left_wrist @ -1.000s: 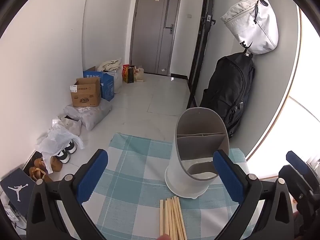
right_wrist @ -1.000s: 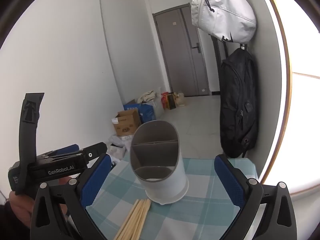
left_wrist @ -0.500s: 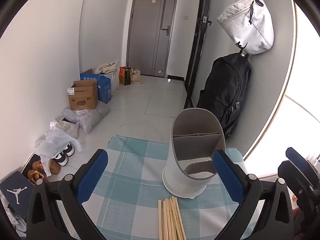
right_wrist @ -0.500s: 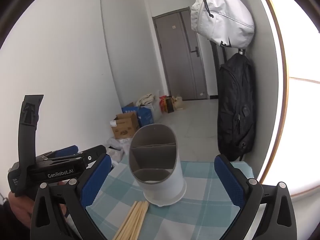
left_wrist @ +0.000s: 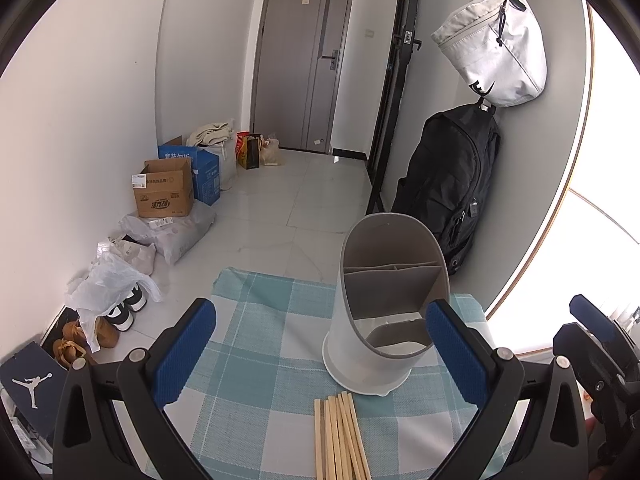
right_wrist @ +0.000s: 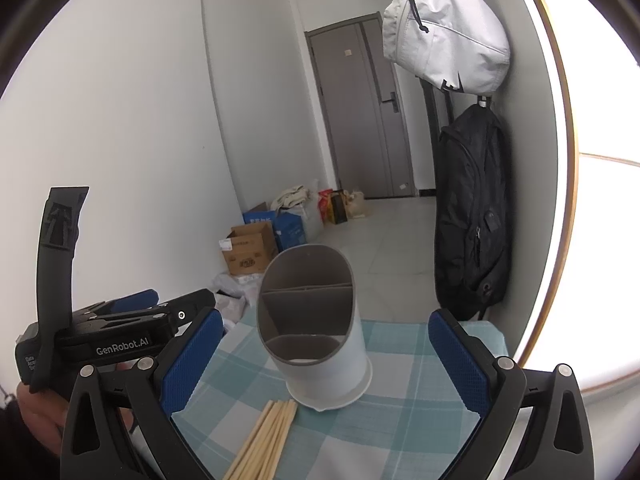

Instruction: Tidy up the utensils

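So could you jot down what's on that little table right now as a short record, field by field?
surface: checked cloth, blue-green and white
holder: grey-and-white utensil holder, upright, divided inside, nothing visible in it
utensils: bundle of wooden chopsticks lying flat on the cloth just in front of the holder
left gripper: open, holding nothing, above the cloth
right gripper: open, holding nothing
task state: chopsticks not yet in the holder

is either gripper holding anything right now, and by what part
Nothing is held. The left gripper and right gripper are both open, and the chopsticks lie on the tablecloth.
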